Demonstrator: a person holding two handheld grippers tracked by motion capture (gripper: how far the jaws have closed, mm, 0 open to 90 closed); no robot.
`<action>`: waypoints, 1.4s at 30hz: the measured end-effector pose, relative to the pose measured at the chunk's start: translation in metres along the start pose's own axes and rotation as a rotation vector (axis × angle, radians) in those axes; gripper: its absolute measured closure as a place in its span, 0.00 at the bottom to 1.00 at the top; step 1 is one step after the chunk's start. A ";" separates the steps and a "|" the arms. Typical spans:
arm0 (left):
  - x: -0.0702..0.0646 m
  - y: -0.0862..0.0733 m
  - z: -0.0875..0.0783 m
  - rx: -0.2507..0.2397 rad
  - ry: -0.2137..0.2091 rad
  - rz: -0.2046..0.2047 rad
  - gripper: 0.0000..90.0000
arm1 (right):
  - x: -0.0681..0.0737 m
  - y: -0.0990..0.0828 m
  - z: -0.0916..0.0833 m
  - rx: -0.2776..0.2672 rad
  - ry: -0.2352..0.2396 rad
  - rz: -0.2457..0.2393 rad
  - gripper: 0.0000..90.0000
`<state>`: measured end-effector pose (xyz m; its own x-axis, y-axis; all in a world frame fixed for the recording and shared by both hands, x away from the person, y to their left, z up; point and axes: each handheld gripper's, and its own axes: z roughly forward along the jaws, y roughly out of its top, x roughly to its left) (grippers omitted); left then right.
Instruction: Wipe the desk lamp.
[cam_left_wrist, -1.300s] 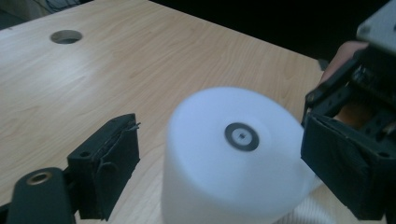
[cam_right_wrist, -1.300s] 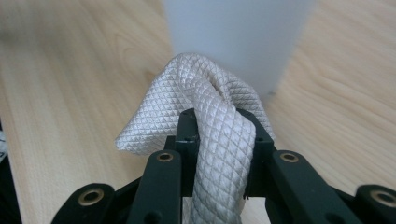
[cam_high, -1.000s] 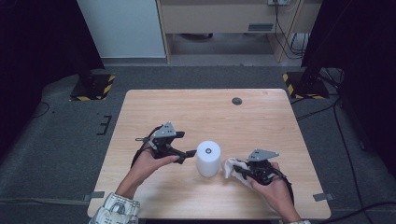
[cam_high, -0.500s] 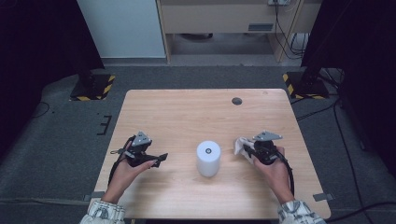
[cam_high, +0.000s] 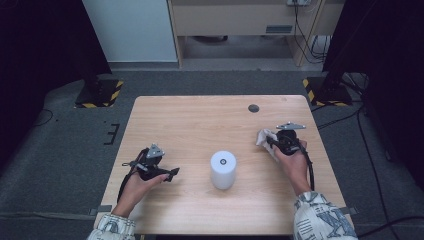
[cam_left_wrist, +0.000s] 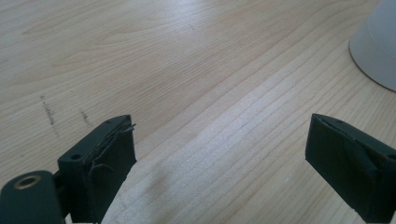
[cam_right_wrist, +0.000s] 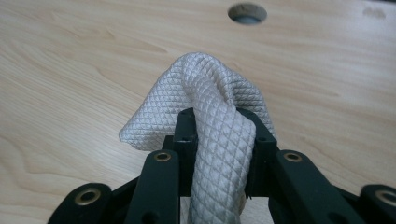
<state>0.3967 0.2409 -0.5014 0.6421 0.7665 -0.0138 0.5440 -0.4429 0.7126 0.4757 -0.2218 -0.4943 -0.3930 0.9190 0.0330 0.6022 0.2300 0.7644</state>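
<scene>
low at the table's sides, left tongs (cam_high: 172, 173) gape empty (pointing inward), right tongs (cam_high: 270, 144) clamp a white cloth (cam_right_wrist: 210, 116).

Both forearms wore sleeves of pale cloth printed with a dark grey-blue pattern, ending at the wrists. The left gripper (cam_high: 167, 174) was black, with a grey three-cornered plate on top and a thin black cable looping back beside the wrist. Its jaws were flat black blocks faced with dark padding, frayed threads at one edge, and a brass-ringed hole in the linkage. The right gripper (cam_high: 268, 141) was built alike, its black link arms set with brass-coloured rivets, a black cable trailing along the hand.
</scene>
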 end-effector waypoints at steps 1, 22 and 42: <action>0.000 0.000 0.000 0.002 0.001 0.004 0.08 | -0.002 -0.002 0.005 0.019 -0.004 0.007 0.79; -0.004 0.000 0.002 0.022 0.022 0.029 0.09 | 0.002 0.001 -0.007 -0.024 -0.025 0.024 0.12; -0.006 -0.006 0.010 0.079 0.045 0.022 0.06 | 0.013 -0.061 -0.069 0.035 0.007 -0.003 0.07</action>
<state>0.3946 0.2340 -0.5124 0.6304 0.7755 0.0341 0.5722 -0.4940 0.6547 0.3853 -0.2462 -0.4960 -0.3996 0.9160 0.0359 0.6249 0.2436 0.7417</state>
